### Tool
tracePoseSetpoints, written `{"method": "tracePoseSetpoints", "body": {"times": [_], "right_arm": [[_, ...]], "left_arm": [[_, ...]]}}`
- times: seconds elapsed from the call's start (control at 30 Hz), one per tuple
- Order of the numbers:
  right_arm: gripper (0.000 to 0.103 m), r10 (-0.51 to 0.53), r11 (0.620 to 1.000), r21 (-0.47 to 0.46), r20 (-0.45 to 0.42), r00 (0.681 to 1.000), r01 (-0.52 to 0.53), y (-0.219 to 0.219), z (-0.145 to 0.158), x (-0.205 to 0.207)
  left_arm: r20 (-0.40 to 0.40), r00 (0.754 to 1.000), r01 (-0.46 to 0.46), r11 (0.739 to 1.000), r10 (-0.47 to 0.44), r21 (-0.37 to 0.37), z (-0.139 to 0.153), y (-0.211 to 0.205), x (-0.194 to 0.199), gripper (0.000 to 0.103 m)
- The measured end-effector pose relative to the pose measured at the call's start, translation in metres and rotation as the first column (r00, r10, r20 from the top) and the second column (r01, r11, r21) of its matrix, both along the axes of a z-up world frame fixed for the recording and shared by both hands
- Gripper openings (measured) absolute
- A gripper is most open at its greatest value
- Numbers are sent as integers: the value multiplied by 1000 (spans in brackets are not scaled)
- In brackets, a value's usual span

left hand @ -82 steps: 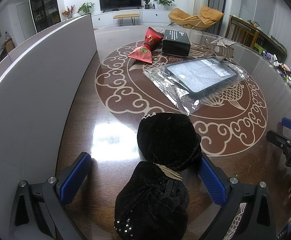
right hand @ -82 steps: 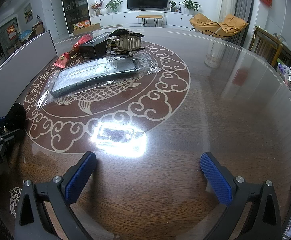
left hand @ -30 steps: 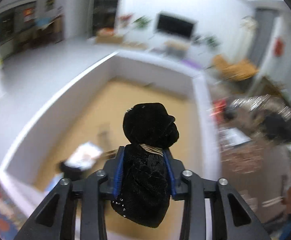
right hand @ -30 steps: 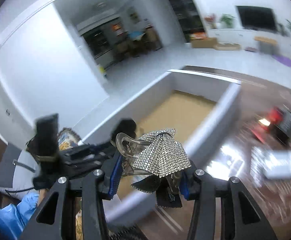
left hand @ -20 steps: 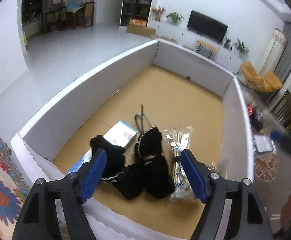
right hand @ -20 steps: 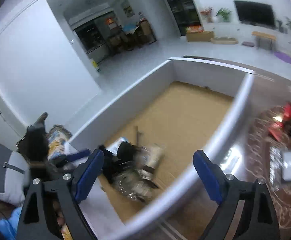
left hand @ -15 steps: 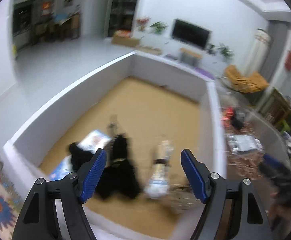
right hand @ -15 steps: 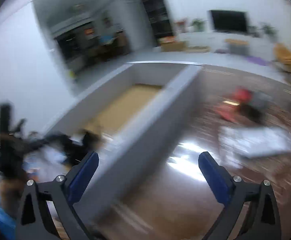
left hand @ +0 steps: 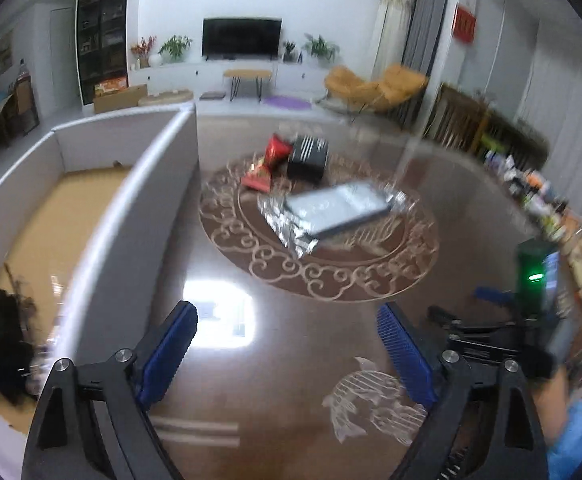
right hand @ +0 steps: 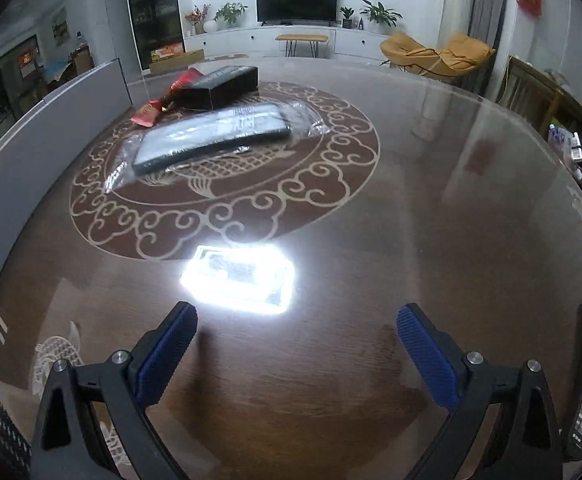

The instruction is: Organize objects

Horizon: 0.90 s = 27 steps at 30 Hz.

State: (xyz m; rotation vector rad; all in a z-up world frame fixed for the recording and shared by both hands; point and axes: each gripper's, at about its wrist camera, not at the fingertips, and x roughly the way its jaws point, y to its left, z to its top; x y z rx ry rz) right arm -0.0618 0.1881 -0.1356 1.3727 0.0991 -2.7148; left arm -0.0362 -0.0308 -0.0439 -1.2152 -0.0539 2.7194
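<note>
Over table (right hand: 431,168): L gripper (left hand: 287,352) & R gripper (right hand: 297,350) both spread wide, nothing held; bagged tablet (right hand: 211,136), black box (right hand: 219,86) near centre.

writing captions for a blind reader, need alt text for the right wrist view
Open, empty right tongs hang over a glossy dark round table with a pale scroll pattern. Farther off lie a flat bagged item, a black box and a red packet, beside a grey bin wall on the left. A living room with a TV is behind.
</note>
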Motion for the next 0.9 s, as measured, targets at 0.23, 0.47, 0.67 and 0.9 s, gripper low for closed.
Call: {"method": "tracePoseSetpoints", "body": {"times": [0.23, 0.47, 0.67, 0.9], "right_arm": [[101, 16, 1000, 22, -5, 1000, -16, -5, -4, 5], [103, 7, 1000, 3, 8, 1000, -7, -4, -5, 4], [103, 6, 1000, 3, 8, 1000, -6, -4, -5, 4], [103, 7, 1000, 3, 8, 1000, -7, -3, -5, 4]], "left_arm": [[40, 999, -18, 998, 20, -68, -44, 20, -34, 92], [47, 999, -12, 993, 17, -116, -59, 23, -41, 92], [87, 996, -7, 993, 17, -121, -73, 20, -51, 92], [144, 986, -80, 994, 89, -68, -85, -1, -67, 92]]}}
